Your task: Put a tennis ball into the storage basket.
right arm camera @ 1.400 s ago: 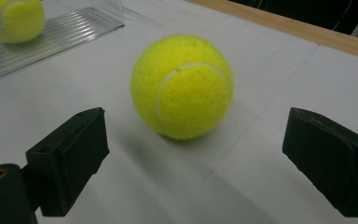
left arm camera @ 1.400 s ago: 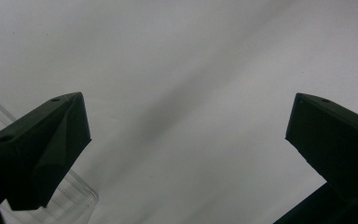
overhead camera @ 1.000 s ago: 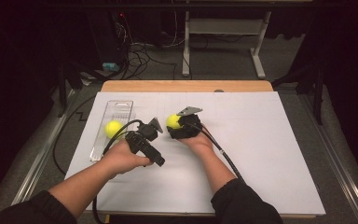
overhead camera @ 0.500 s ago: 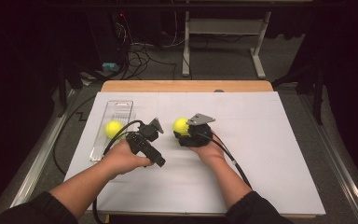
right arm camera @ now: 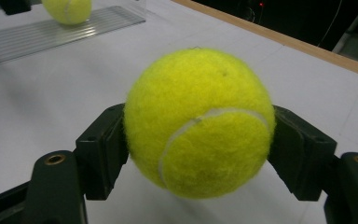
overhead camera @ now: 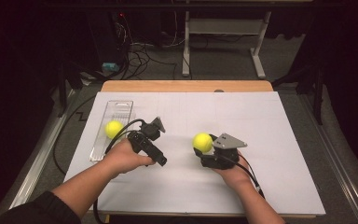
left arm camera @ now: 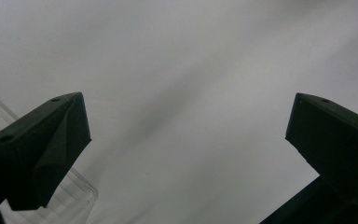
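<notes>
On the white worktop [overhead camera: 270,140], the right tongs [overhead camera: 204,145] were clamped on a tennis ball [overhead camera: 202,142], carried clear of the surface near the middle and well apart from the clear tray [overhead camera: 121,105] at the left. A second tennis ball [overhead camera: 113,129] lay in that tray. The left tongs [overhead camera: 154,126] stood wide and held nothing, just beside the tray. Judging by this, one ball was out and in hand; setting it down and handling the other remained.
</notes>
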Demonstrator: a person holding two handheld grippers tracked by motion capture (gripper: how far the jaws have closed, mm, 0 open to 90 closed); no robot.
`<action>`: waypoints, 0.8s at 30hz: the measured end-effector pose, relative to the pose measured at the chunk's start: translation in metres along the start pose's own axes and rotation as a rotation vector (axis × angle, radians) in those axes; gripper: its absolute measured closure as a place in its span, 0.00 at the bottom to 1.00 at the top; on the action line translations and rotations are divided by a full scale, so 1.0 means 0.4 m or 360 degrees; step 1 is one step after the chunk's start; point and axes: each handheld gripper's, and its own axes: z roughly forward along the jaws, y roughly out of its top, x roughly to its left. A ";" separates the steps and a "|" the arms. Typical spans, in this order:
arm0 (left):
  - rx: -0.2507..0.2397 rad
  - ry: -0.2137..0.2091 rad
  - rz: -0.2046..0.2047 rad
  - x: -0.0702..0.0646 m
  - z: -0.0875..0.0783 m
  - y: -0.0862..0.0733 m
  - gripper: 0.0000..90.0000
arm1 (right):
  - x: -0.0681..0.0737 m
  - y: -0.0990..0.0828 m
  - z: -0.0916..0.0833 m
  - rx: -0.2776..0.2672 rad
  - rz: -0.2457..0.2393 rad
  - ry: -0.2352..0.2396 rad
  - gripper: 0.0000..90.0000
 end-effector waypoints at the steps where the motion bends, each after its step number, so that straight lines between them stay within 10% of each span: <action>1: 0.0002 0.0003 0.0001 0.000 -0.002 0.001 0.01 | 0.003 -0.010 -0.014 -0.0006 0.0009 -0.0003 0.30; 8: -0.0017 -0.0011 0.0027 -0.015 -0.019 0.020 0.01 | 0.015 -0.066 -0.075 -0.0023 0.0026 0.0005 0.30; 24: -0.0026 -0.0062 0.0153 -0.112 -0.044 0.084 0.01 | 0.097 -0.050 -0.046 -0.0084 -0.0039 0.0153 0.30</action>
